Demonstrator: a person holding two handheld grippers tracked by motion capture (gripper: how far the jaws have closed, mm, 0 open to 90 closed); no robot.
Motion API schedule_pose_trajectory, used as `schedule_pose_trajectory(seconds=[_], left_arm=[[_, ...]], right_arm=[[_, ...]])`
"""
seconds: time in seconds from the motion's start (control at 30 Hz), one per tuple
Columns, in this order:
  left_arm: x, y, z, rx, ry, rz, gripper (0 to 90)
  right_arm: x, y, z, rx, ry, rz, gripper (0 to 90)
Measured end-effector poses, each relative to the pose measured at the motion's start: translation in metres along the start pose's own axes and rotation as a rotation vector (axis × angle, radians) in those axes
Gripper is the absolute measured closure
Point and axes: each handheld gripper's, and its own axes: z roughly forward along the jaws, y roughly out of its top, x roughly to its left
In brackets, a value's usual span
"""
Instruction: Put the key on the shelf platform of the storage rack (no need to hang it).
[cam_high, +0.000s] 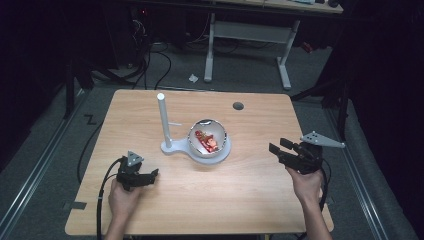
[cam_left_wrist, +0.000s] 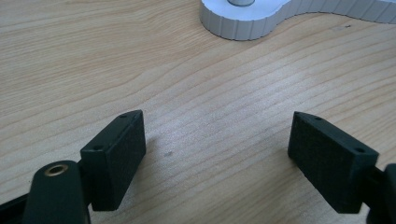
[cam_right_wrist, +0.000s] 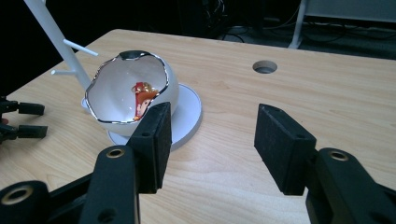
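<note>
We hold our left tool (cam_high: 150, 176) low over the near-left part of the tabletop (cam_high: 250, 185), its jaws spread wide with nothing between them; in the left gripper view its pads (cam_left_wrist: 116, 154) frame bare wood grain, and the ribbed edge of the white stand base (cam_left_wrist: 243, 23) sits just ahead, so the tool is aimed at the stand but not touching it. Our right tool (cam_high: 281, 150) hangs above the right side of the tabletop, jaws likewise parted and empty, pointing left toward the white bowl (cam_high: 208, 138). That bowl rests on the round end of the stand's base near the tabletop's middle, tipped so its wavy, silver-edged rim (cam_right_wrist: 126, 88) faces our right tool, and some red and orange items (cam_high: 206, 142) lie inside; we cannot tell what they are. The white post (cam_high: 164, 120) rises upright from the base's other end, just left of the bowl, with thin pegs sticking out sideways. We judge both tools are kept wide and well apart from the bowl so that either can close in freely: the right has the clearer line to the rim, the left to steady the base.
</note>
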Motion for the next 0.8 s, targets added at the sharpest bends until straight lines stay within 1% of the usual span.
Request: schedule_pose_trajectory(seconds=[0.47, 0.67, 0.8], left_arm=[[0.0, 0.0, 0.0, 0.0, 0.0, 0.0, 19.5], [0.0, 0.0, 0.0, 0.0, 0.0, 0.0, 19.5], [0.0, 0.0, 0.0, 0.0, 0.0, 0.0, 19.5]], right_arm=[[-0.002, -0.02, -0.009, 0.013, -0.005, 0.02, 47.1], [-0.002, -0.028, -0.009, 0.021, -0.002, 0.033, 47.1], [0.0, -0.034, -0.008, 0.026, -0.001, 0.032, 47.1]])
